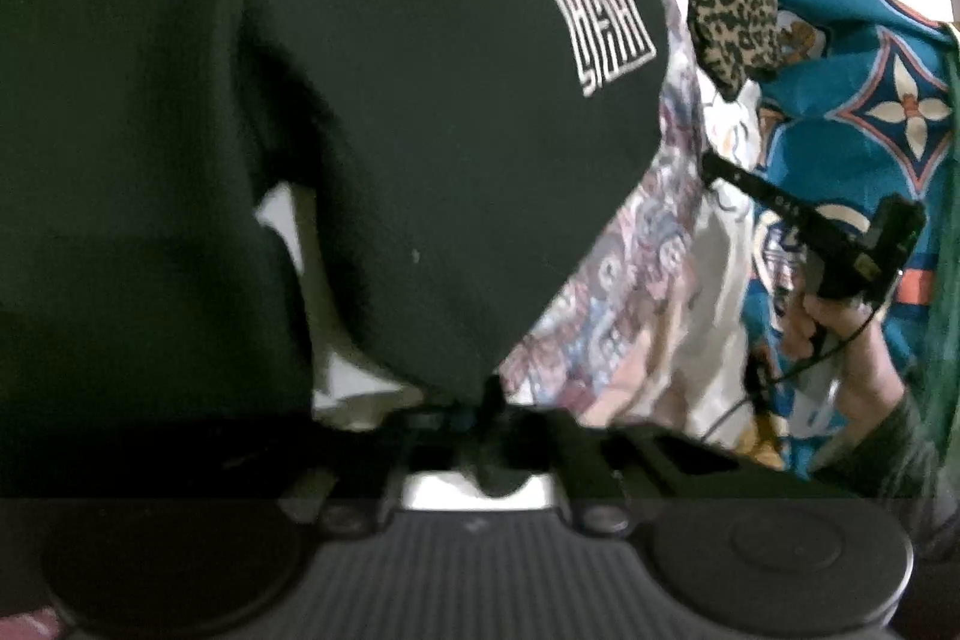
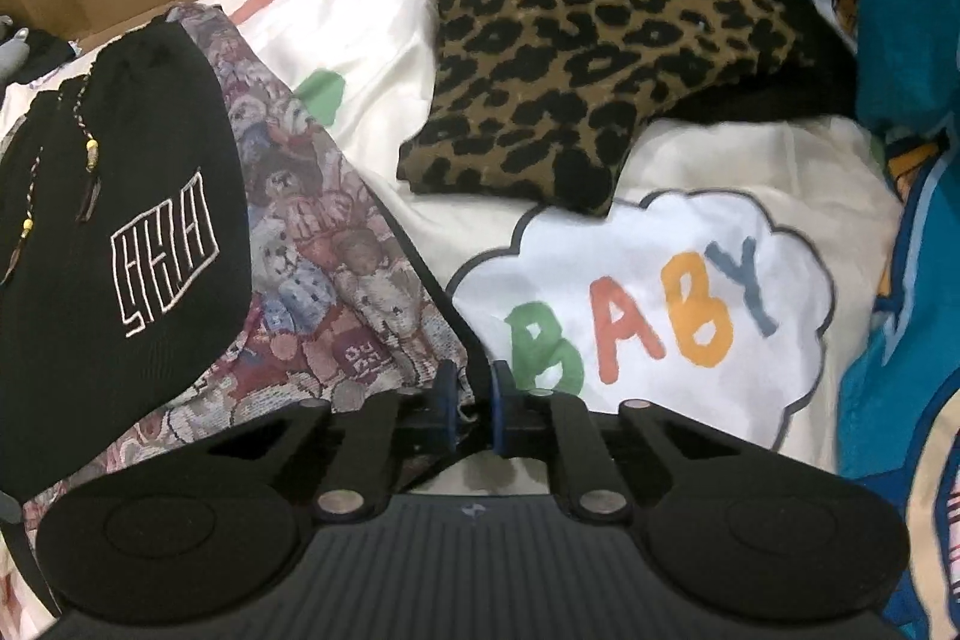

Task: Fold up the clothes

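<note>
Claws both clamped: left on black hoodie, right on bear-print garment.

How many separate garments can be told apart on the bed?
3: black hoodie at left, pinched by the left gripper; bear-print piece under it, gripped by the right gripper; folded leopard-print piece behind. More may be hidden.

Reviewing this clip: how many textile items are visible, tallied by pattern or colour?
Black garment with white embroidered logo: 1
Teddy-bear print garment: 1
Leopard-print garment: 1
Cream sheet printed BABY: 1
Teal patterned fabric: 1
Total: 5
</note>
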`<state>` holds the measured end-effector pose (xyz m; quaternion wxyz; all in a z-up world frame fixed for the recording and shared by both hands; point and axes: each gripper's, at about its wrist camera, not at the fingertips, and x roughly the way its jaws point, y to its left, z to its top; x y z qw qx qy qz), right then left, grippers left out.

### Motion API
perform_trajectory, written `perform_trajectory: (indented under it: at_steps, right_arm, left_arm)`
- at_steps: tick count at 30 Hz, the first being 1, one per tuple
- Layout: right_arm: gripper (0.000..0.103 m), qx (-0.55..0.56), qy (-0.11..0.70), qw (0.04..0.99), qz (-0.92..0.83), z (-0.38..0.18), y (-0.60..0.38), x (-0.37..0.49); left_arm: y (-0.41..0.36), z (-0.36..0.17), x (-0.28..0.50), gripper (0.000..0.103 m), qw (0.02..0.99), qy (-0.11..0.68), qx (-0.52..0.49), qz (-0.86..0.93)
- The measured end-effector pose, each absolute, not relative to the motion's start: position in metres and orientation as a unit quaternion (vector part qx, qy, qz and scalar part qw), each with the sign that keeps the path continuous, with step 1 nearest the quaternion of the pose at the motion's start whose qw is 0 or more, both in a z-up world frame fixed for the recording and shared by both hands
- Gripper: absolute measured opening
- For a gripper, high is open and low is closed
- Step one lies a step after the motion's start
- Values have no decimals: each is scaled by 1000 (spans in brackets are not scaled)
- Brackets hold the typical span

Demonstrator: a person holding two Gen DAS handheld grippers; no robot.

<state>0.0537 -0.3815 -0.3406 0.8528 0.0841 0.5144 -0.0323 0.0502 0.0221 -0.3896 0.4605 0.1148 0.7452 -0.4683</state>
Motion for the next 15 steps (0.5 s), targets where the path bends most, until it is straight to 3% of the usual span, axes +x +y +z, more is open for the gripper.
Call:
perform_trajectory:
  at_steps: [15]
  right_arm:
    - [6, 54, 504, 859, -69, -327, -393, 60]
  left_arm:
    - [24, -389, 43, 1, 441, 738, 131, -493]
